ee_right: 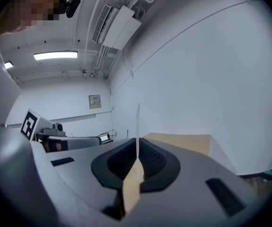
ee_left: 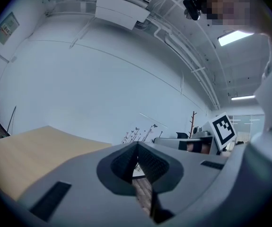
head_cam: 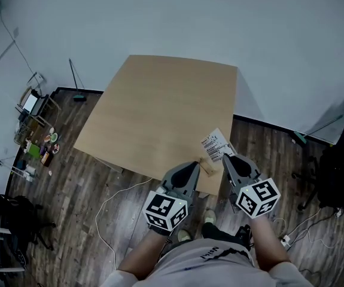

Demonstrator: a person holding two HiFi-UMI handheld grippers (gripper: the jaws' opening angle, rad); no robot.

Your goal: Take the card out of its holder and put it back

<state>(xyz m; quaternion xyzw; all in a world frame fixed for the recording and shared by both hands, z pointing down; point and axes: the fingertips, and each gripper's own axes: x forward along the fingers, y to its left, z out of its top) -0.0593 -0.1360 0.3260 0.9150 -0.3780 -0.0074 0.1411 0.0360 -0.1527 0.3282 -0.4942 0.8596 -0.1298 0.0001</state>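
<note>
At the near right edge of the surface: both tools side by side, tips pointing toward the far side.

Left tool: shut, pads meeting along one line in the left gripper view. Pinched on the left edge of the brown holder, with a brown strip showing in the gap below the pads.

Right tool: shut on the card. In the right gripper view, seen edge-on as a thin pale line standing up from between the pads, with brown below it.

Card: white, printed, tilted, just beyond the right tool tip and above the near right corner of the surface. Near end meeting the holder.

Holder: between the two tool tips, at the surface's near edge.

Cannot tell whether the card's near end sits inside the holder.

Below: dark plank floor, with a white cable looping to the left of the tools.
</note>
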